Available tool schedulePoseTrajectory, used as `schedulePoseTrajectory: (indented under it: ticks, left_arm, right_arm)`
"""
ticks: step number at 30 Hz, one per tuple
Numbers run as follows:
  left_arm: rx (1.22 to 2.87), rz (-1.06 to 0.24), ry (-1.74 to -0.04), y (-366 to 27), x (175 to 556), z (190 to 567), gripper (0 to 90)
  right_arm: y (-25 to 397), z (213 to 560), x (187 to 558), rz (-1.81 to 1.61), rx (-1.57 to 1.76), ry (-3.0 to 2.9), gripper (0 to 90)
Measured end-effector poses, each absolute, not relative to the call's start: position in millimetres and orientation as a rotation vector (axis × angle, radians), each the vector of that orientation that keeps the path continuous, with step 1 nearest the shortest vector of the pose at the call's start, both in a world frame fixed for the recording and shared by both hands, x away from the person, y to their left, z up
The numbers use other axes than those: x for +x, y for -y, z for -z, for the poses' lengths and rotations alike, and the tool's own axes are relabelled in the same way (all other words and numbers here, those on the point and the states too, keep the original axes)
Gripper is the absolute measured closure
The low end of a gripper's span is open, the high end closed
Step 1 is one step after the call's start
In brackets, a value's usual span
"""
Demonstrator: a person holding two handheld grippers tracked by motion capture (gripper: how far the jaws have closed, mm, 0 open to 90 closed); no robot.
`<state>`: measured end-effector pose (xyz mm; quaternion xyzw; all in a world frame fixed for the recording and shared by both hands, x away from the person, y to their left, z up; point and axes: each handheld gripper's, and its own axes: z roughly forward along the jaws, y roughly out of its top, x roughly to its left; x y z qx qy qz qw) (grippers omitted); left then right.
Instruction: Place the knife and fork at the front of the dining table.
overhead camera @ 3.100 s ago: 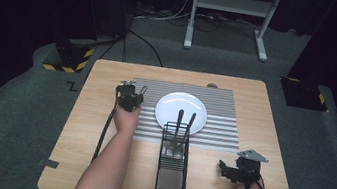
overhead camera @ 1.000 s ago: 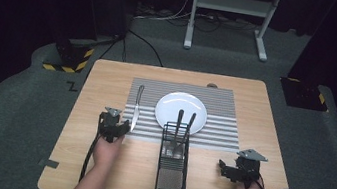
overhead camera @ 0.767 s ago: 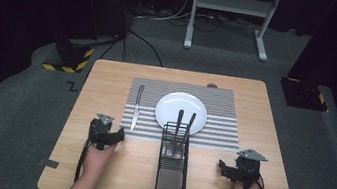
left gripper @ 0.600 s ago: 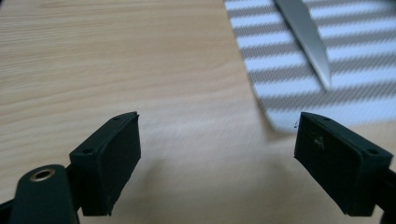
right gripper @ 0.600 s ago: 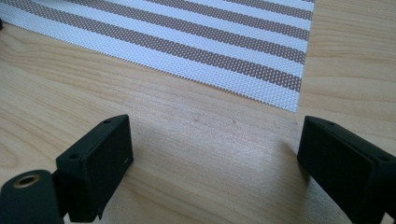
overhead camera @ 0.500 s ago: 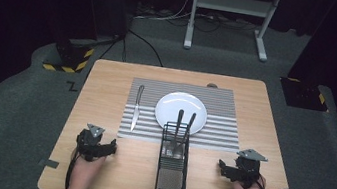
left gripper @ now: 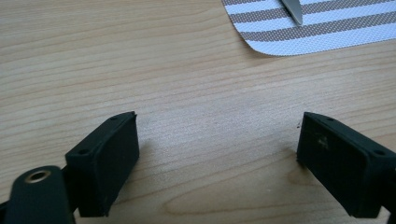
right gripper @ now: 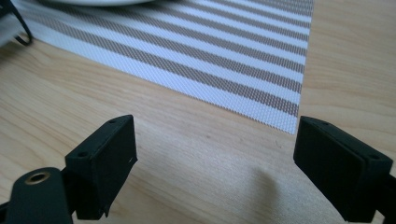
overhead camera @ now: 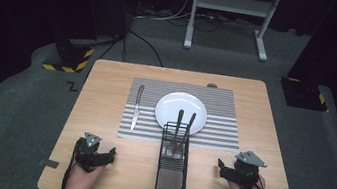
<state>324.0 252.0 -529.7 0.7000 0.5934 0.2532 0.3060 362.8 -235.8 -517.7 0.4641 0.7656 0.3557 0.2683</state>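
**Cutlery for the place setting: thin steel, slick to grip**

Knife [overhead camera: 137, 107] lies flat on the striped placemat [overhead camera: 221, 133], along its left edge, just beside the white plate [overhead camera: 182, 109], tip toward the near edge of the desk; the left gripper view catches that tip [left gripper: 292, 9] on the mat's corner. It looks like polished metal: stiff, light and slippery, and so low on the mat that a pinch across the handle, from above, seems the surest hold.

Two more utensils [overhead camera: 181, 132] stand handles-up in the far end of the black wire caddy [overhead camera: 171, 176], leaning toward the plate. Their ends are hidden in the mesh, so I cannot tell fork from spoon. They should handle like the knife, and the free upper handles offer the obvious place to take hold; a straight upward lift would likely keep them from snagging the wires.

Left gripper [overhead camera: 109, 155] rests near the desk's front left corner, right gripper [overhead camera: 221, 167] near the front right; both have jaws spread wide over bare wood, holding nothing, well apart from the cutlery.
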Motion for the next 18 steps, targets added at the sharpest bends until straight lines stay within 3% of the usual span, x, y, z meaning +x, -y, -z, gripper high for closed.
schedulePoseTrajectory:
  ticks: [18]
  left_arm:
    - [1.862,-0.675,-1.567,-251,324,530,10.5]
  right_arm:
    - [201,455,338,-1.283,1.072,-1.775,10.8]
